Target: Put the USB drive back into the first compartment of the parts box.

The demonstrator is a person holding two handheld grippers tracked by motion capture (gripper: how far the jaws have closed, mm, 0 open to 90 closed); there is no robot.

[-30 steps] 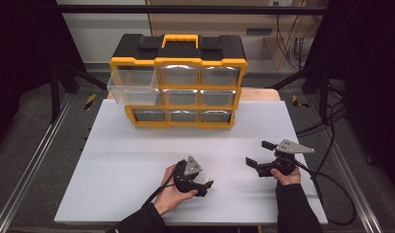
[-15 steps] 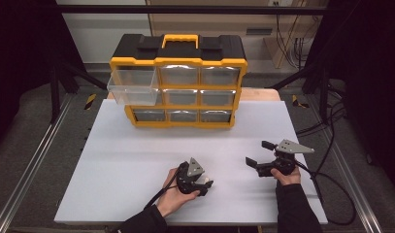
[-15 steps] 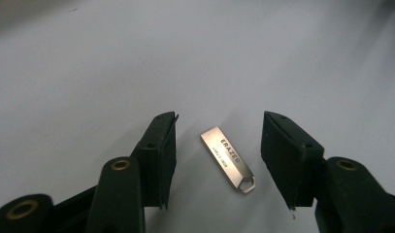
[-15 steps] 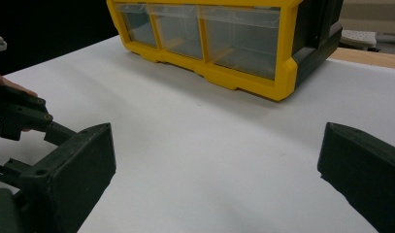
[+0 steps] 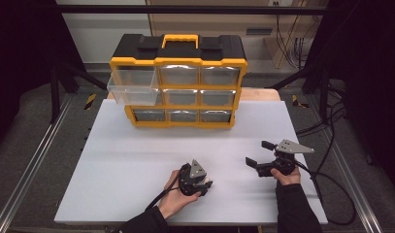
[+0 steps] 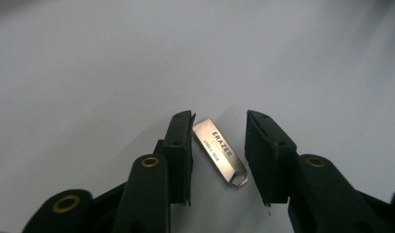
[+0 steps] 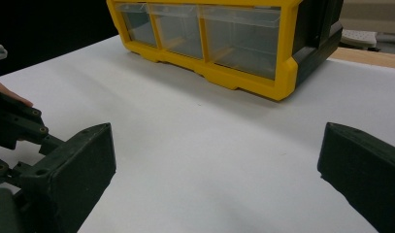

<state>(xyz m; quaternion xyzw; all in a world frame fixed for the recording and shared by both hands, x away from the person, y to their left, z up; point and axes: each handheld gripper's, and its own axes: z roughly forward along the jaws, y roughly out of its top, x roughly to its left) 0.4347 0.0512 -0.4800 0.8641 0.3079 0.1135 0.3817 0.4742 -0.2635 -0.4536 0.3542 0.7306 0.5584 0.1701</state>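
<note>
Closing left gripper point(image 6: 218, 158): jaws just narrowing around USB stick point(image 6: 219, 152), right pad not touching.
Right gripper point(image 7: 217, 182): spread wide over white counter point(image 7: 195, 145).

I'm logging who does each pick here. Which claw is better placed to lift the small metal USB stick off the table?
Left. The left claw points down with the USB stick between its jaws, which have just been closing on it. The right claw stands wide open, off to the side over the table.

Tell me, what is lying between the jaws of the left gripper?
A silver USB stick lies flat on the white table, between the closing jaws. The underside is hidden.
</note>
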